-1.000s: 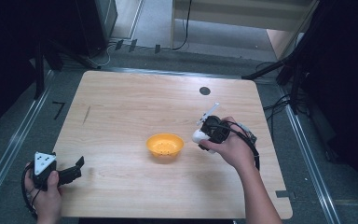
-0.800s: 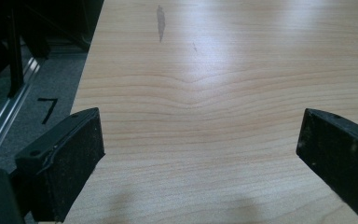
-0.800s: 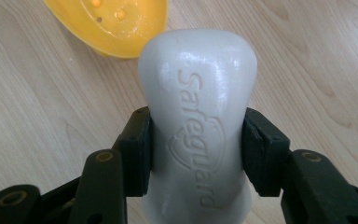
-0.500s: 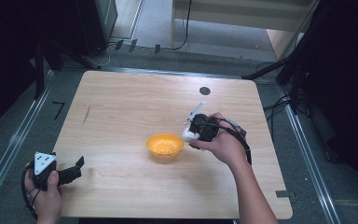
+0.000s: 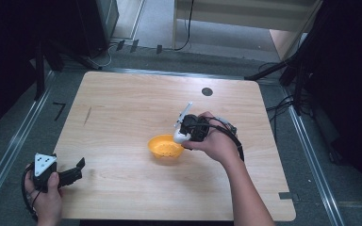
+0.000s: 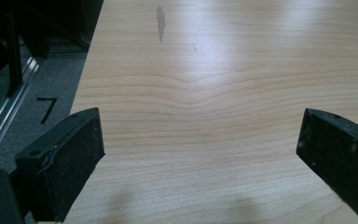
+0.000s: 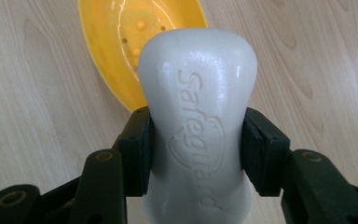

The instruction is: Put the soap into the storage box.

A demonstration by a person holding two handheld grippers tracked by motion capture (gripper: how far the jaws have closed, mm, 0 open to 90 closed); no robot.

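On the light wood counter, the right hand-held gripper is clamped across the waist of a white Safeguard soap bar above the yellow soap dish, probably hard, slick, so mid-bar seems safest.

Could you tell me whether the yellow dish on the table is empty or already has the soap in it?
Empty: the yellow dish shows only its bare dotted bottom, while the soap is clamped in the right gripper beside it.
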